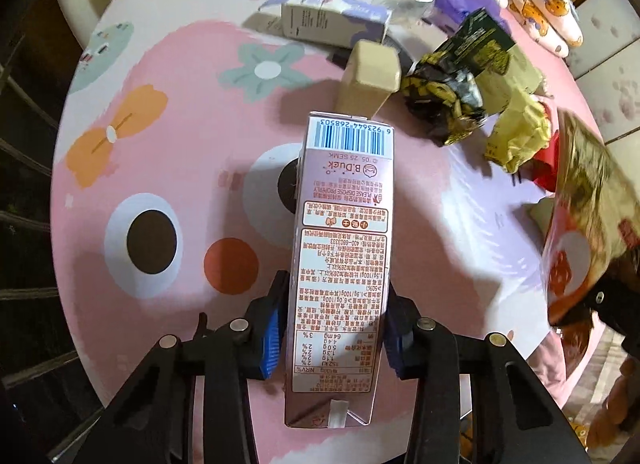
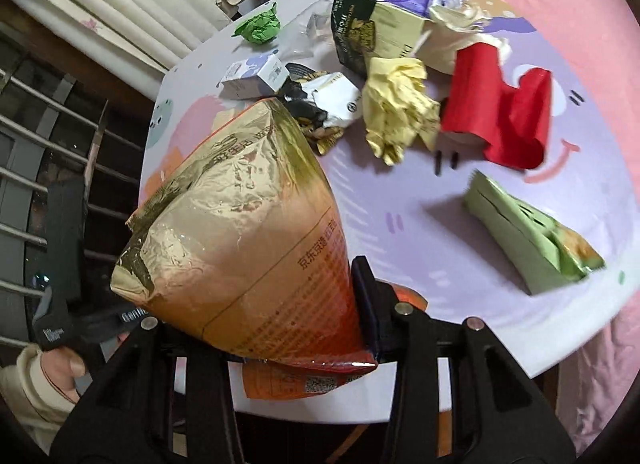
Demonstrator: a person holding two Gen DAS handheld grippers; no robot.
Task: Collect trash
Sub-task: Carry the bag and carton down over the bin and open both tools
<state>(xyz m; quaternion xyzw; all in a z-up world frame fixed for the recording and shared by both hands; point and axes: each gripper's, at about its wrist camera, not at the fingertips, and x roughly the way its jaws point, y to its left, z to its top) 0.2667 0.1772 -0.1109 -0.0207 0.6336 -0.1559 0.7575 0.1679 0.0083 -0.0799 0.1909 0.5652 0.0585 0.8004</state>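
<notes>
On table (image 1: 168, 76), scattered trash (image 2: 400, 112).

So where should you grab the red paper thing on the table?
Pinch one upright wall of the red paper, coming down from above. It is folded into a standing U, so its thin top edges stick up free, with bare tablecloth in front of it.

carton (image 1: 340, 264): glossy printed card | bag (image 2: 240, 232): shiny crinkled foil | tablecloth (image 1: 180, 104): matt
</notes>
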